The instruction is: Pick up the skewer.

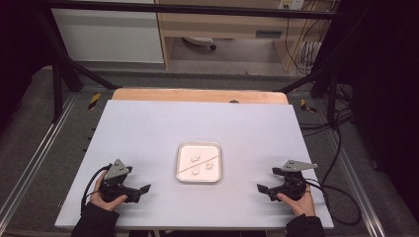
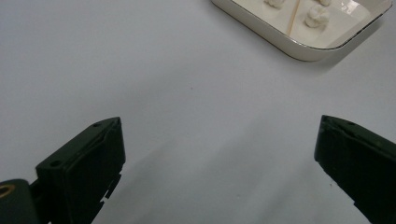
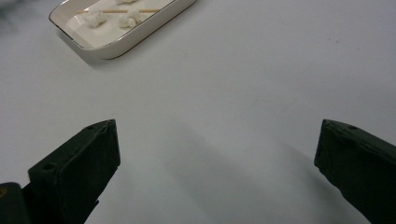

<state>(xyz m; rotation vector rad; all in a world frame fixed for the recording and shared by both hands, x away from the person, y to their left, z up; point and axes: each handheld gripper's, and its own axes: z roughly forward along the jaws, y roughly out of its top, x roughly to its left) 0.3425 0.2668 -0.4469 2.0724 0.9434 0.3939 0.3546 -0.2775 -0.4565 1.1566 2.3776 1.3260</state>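
Note:
A white square tray (image 1: 198,178) with a gold rim sits near the middle of the table. Three small white lumps (image 1: 196,158) and a thin wooden stick (image 1: 190,166) lie in it. In the left gripper view the tray (image 2: 280,44) is at the top right, holding a lump (image 2: 316,17) and the stick (image 2: 294,17). In the right gripper view the tray (image 3: 126,37) is at the top left with lumps (image 3: 95,18). My left gripper (image 1: 143,189) rests at the front left, open and empty. My right gripper (image 1: 260,188) rests at the front right, open and empty. Both point toward the tray.
The white tabletop (image 1: 148,128) ends in a wooden strip (image 1: 197,95) at the back. Metal frame bars (image 1: 59,84) stand at both sides, and cables (image 1: 336,148) trail off the right edge. A cabinet (image 1: 108,34) stands behind.

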